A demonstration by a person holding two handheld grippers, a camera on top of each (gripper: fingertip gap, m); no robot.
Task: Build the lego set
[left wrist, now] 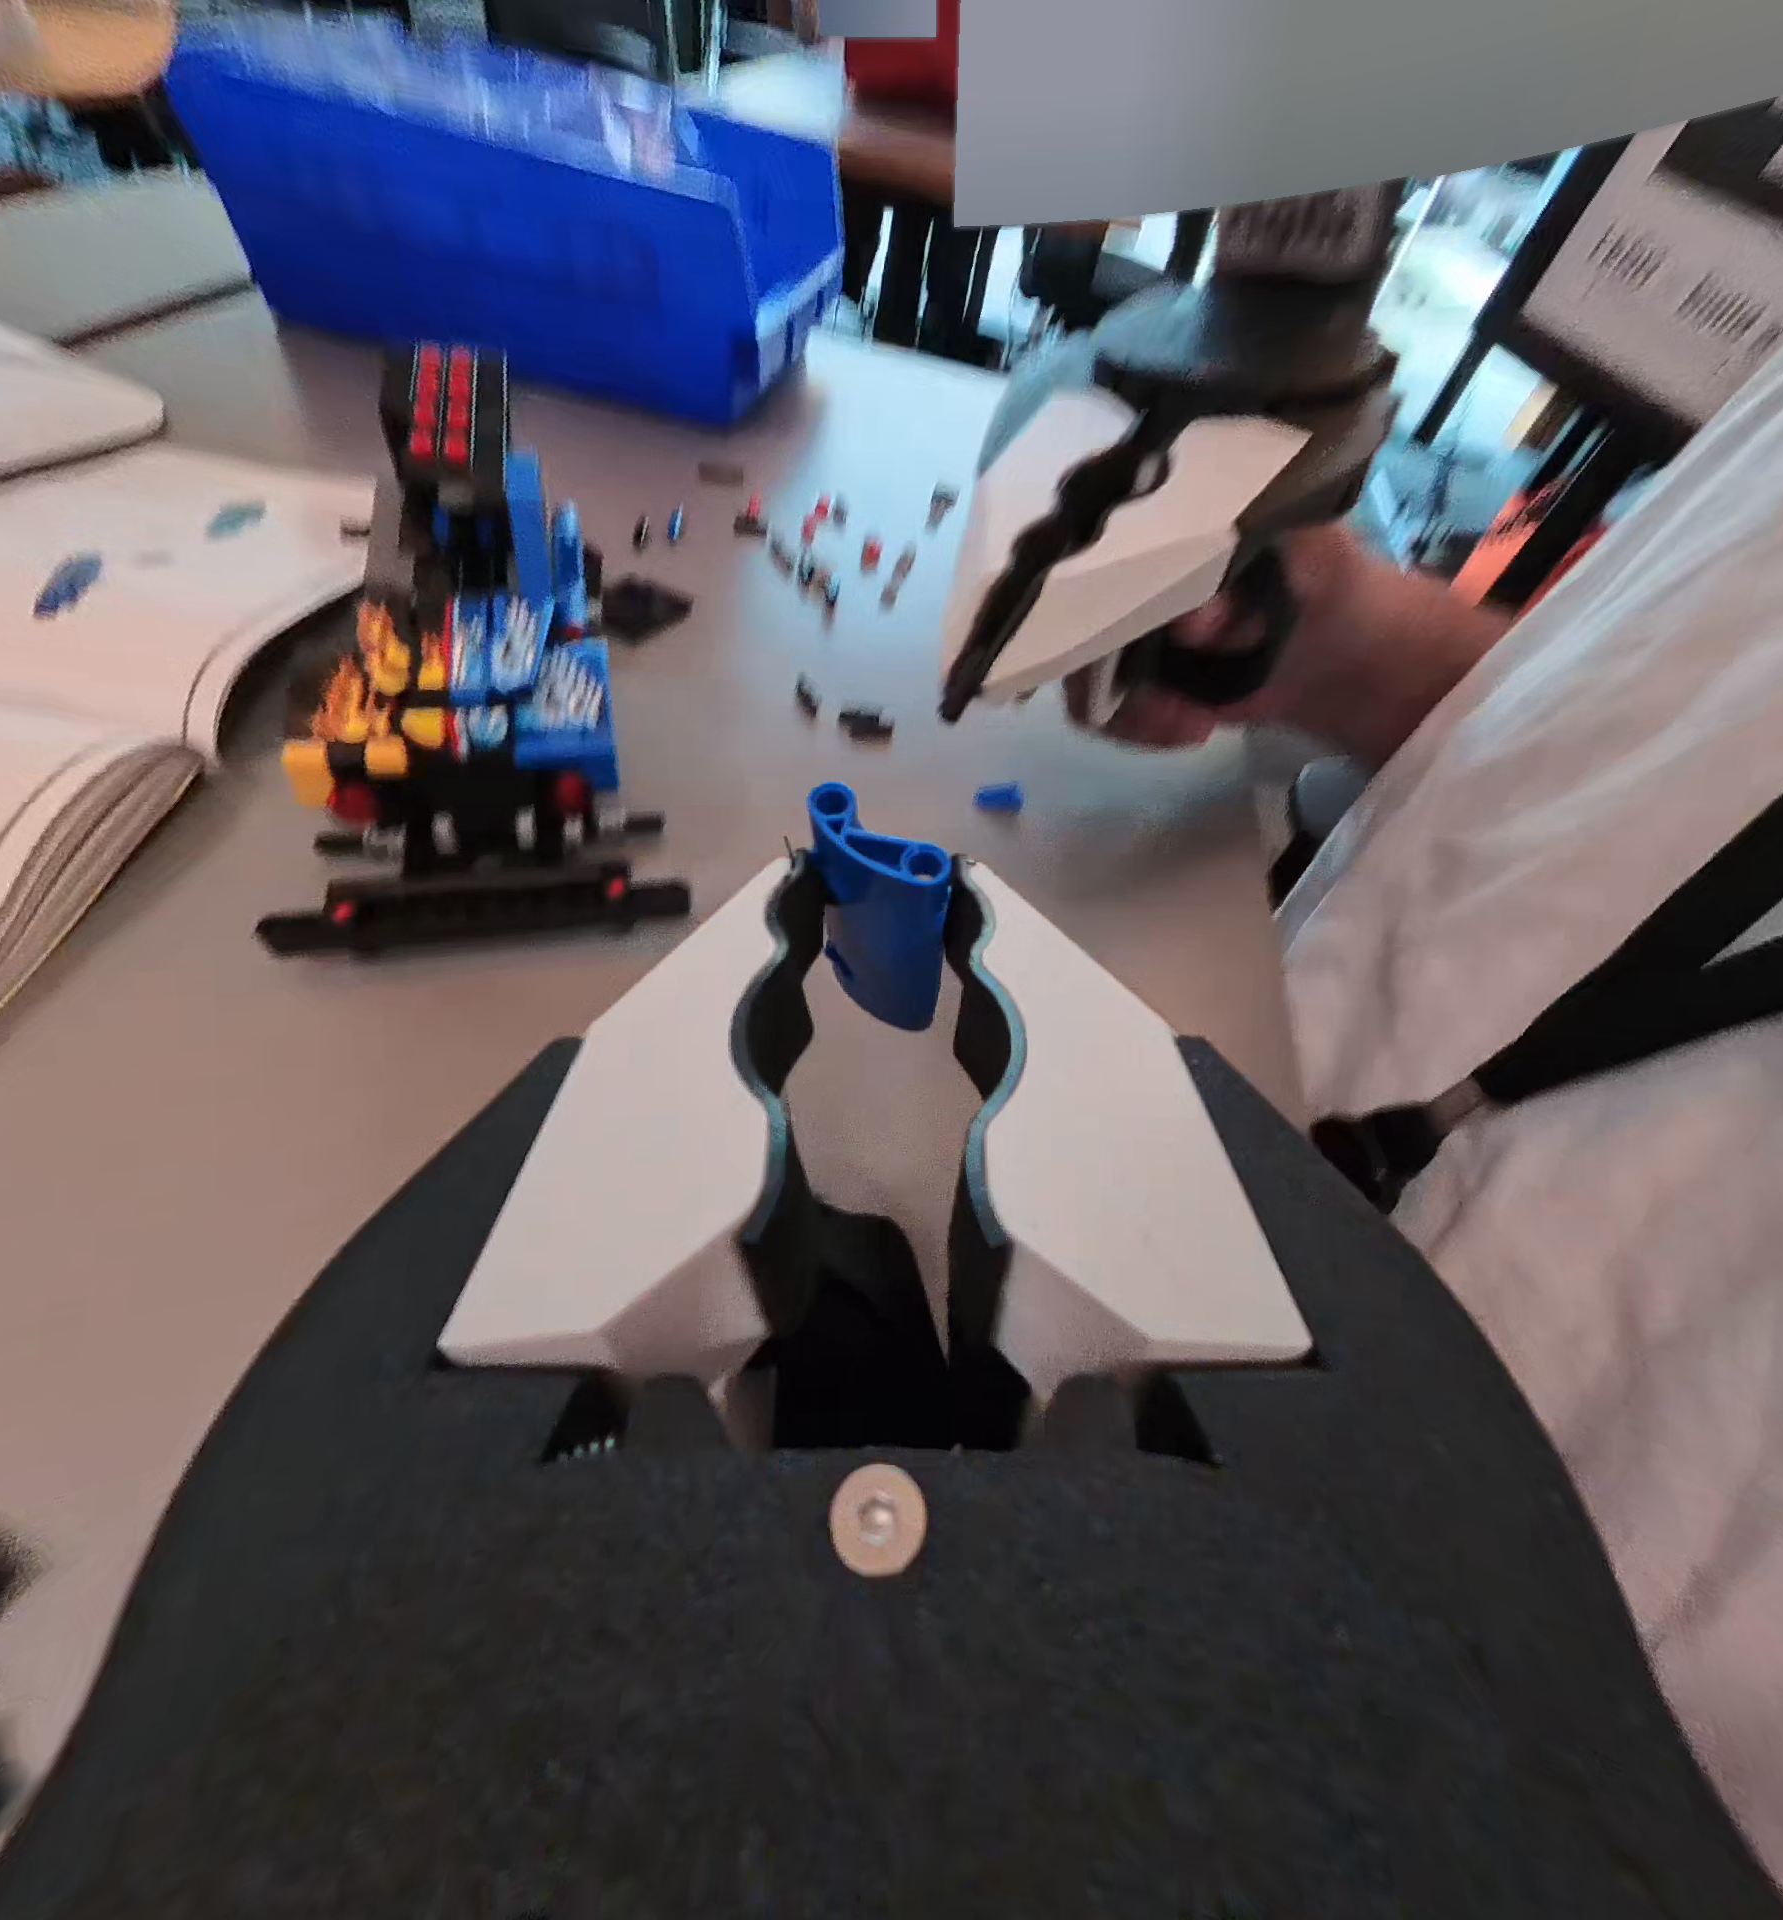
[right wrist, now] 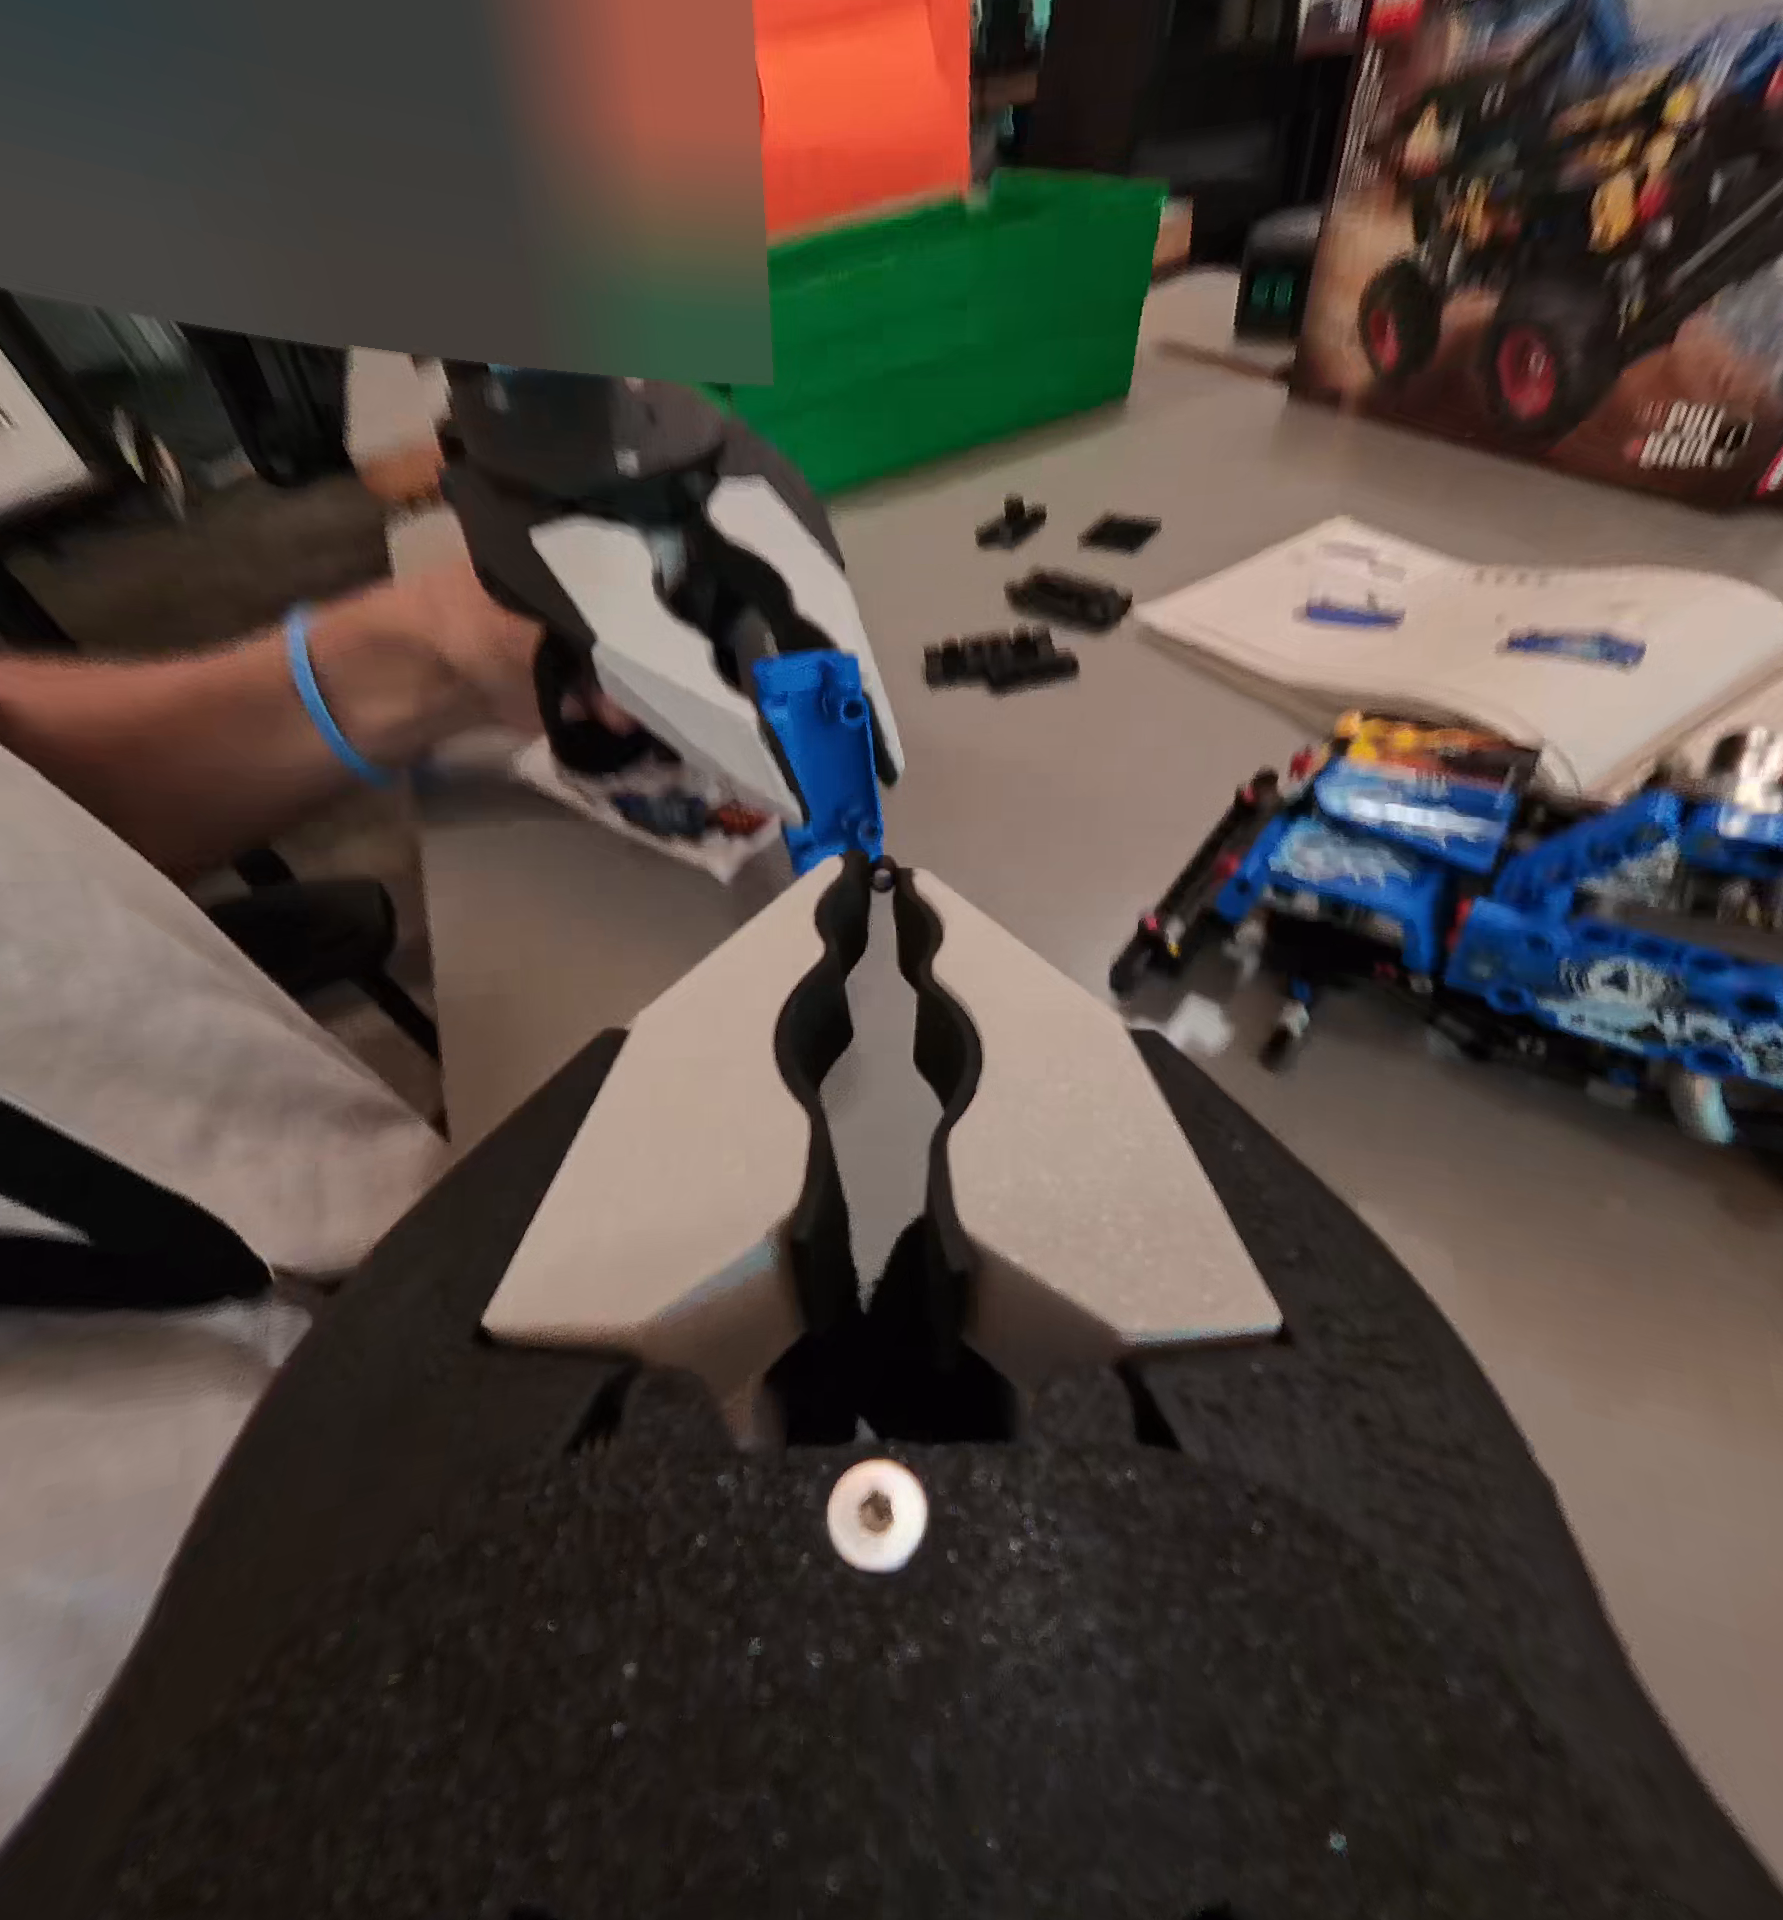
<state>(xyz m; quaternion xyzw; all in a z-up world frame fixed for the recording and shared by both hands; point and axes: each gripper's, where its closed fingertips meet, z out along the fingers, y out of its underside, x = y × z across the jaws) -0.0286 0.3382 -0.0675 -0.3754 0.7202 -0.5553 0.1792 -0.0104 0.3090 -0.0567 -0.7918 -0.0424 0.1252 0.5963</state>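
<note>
left claw (left wrist: 879, 868) grips blue panel (left wrist: 882, 914) | right claw (right wrist: 879, 871) pinches black pin (right wrist: 883, 878) | truck (left wrist: 471, 686), manual (left wrist: 87, 644), loose parts (left wrist: 825, 561) on tabletop (left wrist: 191, 1122)

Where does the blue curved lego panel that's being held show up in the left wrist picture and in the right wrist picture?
Left wrist view: the blue curved plastic lego panel sits at centre, clamped between the left tool tips.
Right wrist view: left of centre, held in the far tool, just above the right tool tips.
Shared landmark: the partly built blue and black lego truck beside the open white instruction booklet.
</note>
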